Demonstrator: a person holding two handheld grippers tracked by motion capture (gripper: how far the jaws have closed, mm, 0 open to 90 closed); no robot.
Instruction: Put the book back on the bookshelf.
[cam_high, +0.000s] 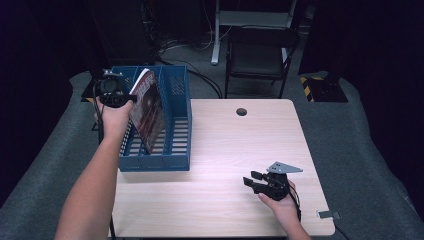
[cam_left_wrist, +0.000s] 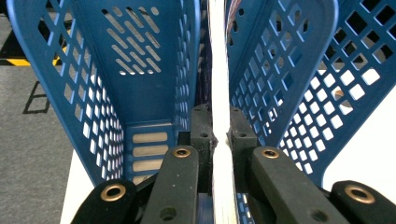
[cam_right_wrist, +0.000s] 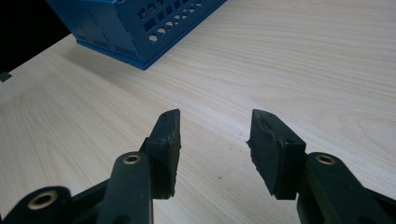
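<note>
- High view: the left gripper (cam_high: 121, 98) sits at the far left of the table (cam_high: 235, 150), above the blue file rack (cam_high: 165, 150), and is clamped on the top edge of a magazine (cam_high: 148, 112).
- The magazine stands tilted inside the rack, its top leaning left toward the gripper and its lower edge down among the slats of the rack's floor; the cover is dark red with white lettering.
- The rack lies along the left edge of the table, with its dividers running from near to far.
- The right gripper (cam_high: 251, 180) rests near the near right corner of the table, well apart from the rack, held in the right hand (cam_high: 280, 202), with its jaws apart and nothing between them.
- Left gripper view: the left gripper's pads press from both sides on the magazine's white edge (cam_left_wrist: 219, 93), which runs straight up the middle between two blue lattice walls (cam_left_wrist: 280, 70) of the rack.
- Right gripper view: the right gripper (cam_right_wrist: 214, 128) hangs low over bare light wood, jaws spread; a corner of the rack (cam_right_wrist: 135, 28) lies at the far left.
</note>
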